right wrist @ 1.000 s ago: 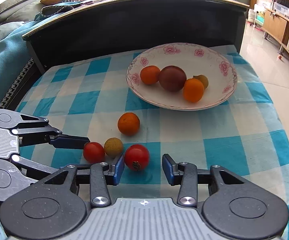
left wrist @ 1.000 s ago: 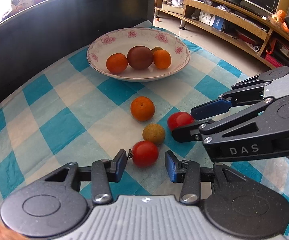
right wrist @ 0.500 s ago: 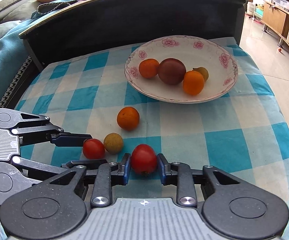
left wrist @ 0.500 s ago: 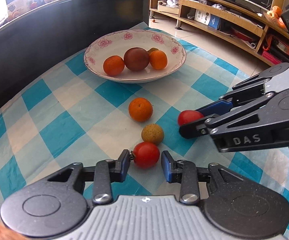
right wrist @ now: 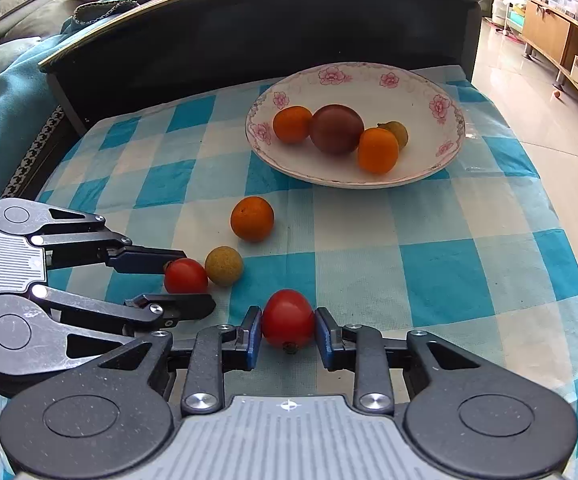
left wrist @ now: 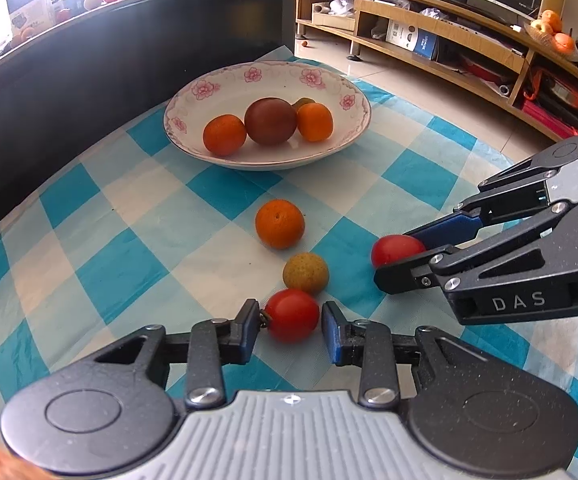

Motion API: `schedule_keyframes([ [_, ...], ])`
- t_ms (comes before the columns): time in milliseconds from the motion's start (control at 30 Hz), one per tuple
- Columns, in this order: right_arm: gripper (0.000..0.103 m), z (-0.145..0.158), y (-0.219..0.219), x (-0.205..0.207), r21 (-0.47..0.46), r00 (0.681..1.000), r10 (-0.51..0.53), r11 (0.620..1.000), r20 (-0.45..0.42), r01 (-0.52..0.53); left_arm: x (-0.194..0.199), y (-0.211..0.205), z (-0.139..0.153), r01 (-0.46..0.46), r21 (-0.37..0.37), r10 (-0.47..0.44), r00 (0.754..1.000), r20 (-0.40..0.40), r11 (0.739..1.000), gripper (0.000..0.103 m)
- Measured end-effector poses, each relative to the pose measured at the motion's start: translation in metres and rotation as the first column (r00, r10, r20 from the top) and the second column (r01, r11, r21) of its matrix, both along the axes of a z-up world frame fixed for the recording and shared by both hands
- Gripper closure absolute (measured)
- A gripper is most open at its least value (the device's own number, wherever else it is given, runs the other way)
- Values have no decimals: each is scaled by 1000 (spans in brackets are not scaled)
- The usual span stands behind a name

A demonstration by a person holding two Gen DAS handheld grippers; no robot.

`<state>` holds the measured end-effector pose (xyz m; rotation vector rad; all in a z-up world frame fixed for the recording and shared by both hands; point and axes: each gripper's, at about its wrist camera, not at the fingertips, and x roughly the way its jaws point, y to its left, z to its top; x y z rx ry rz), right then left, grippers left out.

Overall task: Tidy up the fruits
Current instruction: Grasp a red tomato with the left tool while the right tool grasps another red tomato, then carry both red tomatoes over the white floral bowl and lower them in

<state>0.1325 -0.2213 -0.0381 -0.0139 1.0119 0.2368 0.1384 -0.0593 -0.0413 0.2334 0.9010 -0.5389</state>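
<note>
Each hand-held gripper clamps tomato — left [left wrist: 291, 322] (apparently), right [right wrist: 287, 332].

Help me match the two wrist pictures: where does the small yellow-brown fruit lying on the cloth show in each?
Left wrist: yellow-brown fruit sits low centre, just beyond the left gripper's tomato.
Right wrist: yellow-brown fruit sits left of centre, beside that tomato.
Shared landmark: flowered bowl, with an orange between.

Tablecloth [right wrist: 445, 280]: blue-and-white check. Bowl [right wrist: 369, 80]: white, pink floral rim; contents two orange [right wrist: 292, 124], one dark maroon [right wrist: 336, 129], one olive-brown [right wrist: 398, 132]. Loose fruit at 7 o'clock of bowl: orange [right wrist: 252, 218], tan [right wrist: 223, 265], two red tomatoes [right wrist: 185, 276].
</note>
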Motion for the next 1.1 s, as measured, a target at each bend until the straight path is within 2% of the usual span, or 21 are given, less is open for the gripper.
schedule_keyframes([
  [367, 80, 2, 2, -3, -18, 1000, 4, 1000, -2, -4, -2, 1, 2, 4, 8, -4, 1000, -9, 1000, 64],
  [733, 81, 8, 2, -2, 9, 1000, -11, 1000, 12, 10, 6, 7, 16, -37, -41, 37, 999, 5, 998, 65],
  [1100, 81, 26, 0, 2, 48, 997, -38, 998, 68, 35, 20, 0, 35, -53, -80, 57, 997, 53, 995, 65],
])
